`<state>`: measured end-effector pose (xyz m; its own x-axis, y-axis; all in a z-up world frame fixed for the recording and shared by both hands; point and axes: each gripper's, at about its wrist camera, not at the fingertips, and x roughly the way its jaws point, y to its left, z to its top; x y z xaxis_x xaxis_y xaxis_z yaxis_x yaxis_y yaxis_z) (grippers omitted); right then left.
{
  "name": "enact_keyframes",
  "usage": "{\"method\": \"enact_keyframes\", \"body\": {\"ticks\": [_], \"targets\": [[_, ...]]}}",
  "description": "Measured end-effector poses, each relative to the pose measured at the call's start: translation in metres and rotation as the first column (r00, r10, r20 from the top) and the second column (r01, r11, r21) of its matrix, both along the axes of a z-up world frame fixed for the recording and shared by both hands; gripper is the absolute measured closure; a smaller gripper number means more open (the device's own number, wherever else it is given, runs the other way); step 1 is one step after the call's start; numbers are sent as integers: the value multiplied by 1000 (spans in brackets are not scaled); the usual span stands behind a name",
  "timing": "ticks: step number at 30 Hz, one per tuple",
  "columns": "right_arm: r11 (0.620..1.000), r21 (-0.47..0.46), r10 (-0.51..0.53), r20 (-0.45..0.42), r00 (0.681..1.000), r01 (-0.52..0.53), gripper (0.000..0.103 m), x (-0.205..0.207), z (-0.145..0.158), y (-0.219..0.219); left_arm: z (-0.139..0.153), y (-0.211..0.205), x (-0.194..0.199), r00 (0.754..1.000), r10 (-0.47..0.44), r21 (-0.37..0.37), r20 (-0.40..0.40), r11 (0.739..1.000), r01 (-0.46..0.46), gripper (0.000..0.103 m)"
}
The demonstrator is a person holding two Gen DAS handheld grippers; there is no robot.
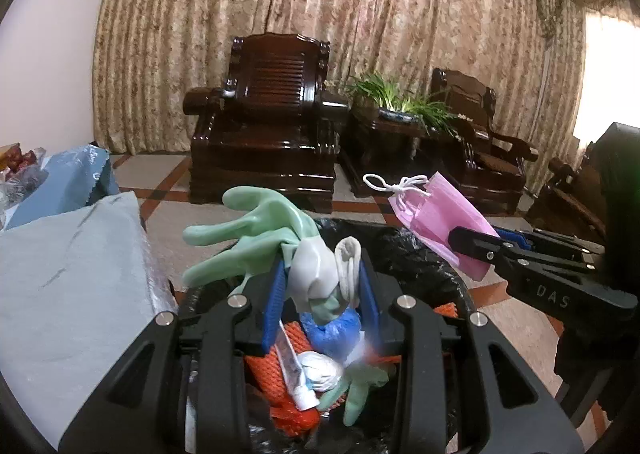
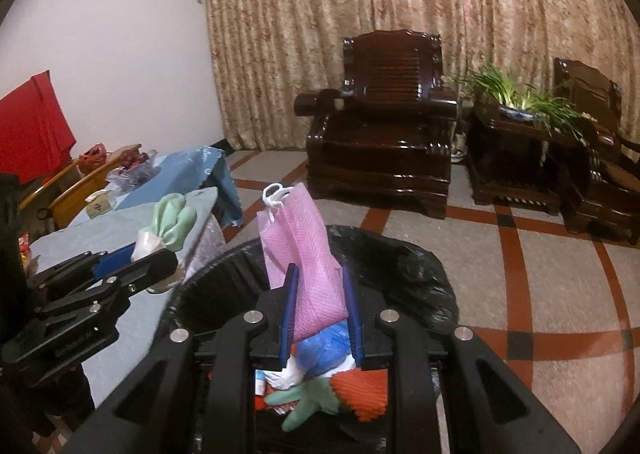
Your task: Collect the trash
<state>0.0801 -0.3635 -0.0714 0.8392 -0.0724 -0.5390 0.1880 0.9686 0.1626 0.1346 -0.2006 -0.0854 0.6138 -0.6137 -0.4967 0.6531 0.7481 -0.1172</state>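
A pale green rubber glove with a white cuff is clamped in my left gripper, whose blue pads are shut on the cuff. It hangs above a bin lined with a black bag. My right gripper is shut on a pink face mask over the same bin. Each gripper shows in the other's view: the right gripper with the mask, the left gripper with the glove. Inside the bin lie orange netting, blue plastic and another green glove.
A table with a grey-blue cloth stands right beside the bin on the left, with bags of food at its far end. Dark wooden armchairs, a potted plant and curtains stand beyond tiled floor. A red cloth hangs far left.
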Motion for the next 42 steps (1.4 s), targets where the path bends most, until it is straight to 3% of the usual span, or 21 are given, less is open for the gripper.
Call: {"method": "enact_keyframes", "body": {"ticks": [6,7,11,14,15,18,22,27,42], "targets": [[1000,10,-20,-30,999,20,81,3,-12,-14,-16,-11,7,999,-9,15,-41,1000,10,69],[1000,11,-20,-33,999,21,77,2,-15,-15,-18,-12,9,999,-9,19,-48,1000,10,68],[999,5,-31,-50,998,31,71,4,-22,-19,-25,-15,17,995,-14,30,-95,999,17,54],[999,5,-38,-54,998,39,58,4,-25,-20,-27,-12,21,994,-13,26,-112,1000,16,47],[999,4,-39,-53,998,39,54,4,-26,-19,-27,-10,21,994,-12,26,-110,1000,15,38],[999,-3,-45,-46,998,45,32,1,-26,-18,-24,-5,21,994,-12,10,-112,1000,14,28],[998,-14,-68,-27,997,68,5,-6,-21,-16,-19,7,24,994,13,7,-113,1000,-12,24],[999,-1,-53,-28,998,53,6,-13,-12,-11,-5,35,19,993,83,12,-79,997,-82,13],[998,6,64,20,998,-64,6,-36,33,44,44,116,-21,959,284,42,-20,958,-283,6]]}}
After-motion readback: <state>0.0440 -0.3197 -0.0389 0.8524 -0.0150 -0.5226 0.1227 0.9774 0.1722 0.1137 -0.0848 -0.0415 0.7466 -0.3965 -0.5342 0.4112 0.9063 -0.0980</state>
